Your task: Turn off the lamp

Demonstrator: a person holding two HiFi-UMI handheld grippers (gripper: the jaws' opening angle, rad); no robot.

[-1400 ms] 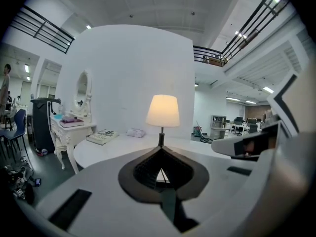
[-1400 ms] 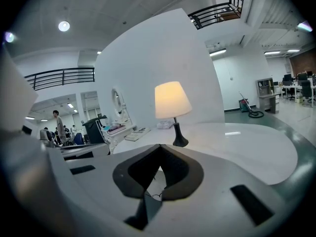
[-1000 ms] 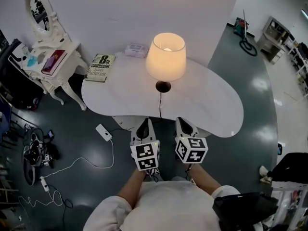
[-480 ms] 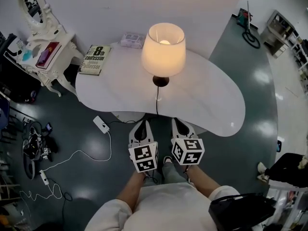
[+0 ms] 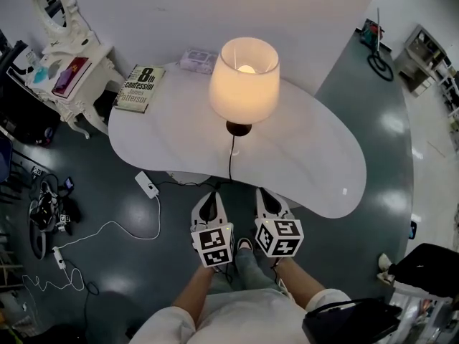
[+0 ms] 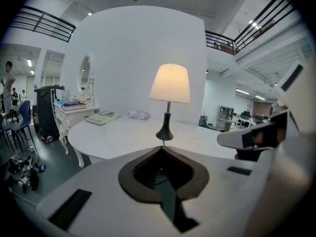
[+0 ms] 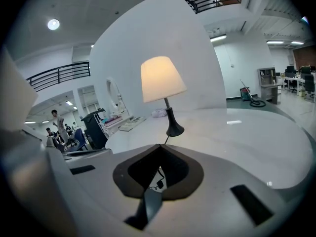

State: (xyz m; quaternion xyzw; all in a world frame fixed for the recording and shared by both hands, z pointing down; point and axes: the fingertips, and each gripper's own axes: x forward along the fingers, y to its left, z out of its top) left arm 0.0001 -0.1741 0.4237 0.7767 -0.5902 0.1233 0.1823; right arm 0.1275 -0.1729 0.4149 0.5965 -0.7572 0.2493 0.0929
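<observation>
So the lamp (image 5: 244, 81) is on, shade glowing warm, and it stands dead upright on the white kidney-shaped table (image 5: 315, 156), long axis straight up and down: dark flared base on the tabletop, thin stem, shade on top opening toward the ceiling. It sits around the middle of the table, toward the wall side, with a book (image 5: 140, 88) lying flat off by the left end and a small pale packet (image 5: 199, 59) near the back edge. A black cord (image 5: 231, 160) runs from the base straight to the near edge and drops over it. The person stands just off that near edge with both tools side by side over the floor, noses aimed at the lamp. The left gripper (image 5: 209, 205) has its jaws pressed together with nothing in them, and the right gripper (image 5: 267, 199) looks the same, tips meeting, empty. Neither one touches the lamp or the table.
</observation>
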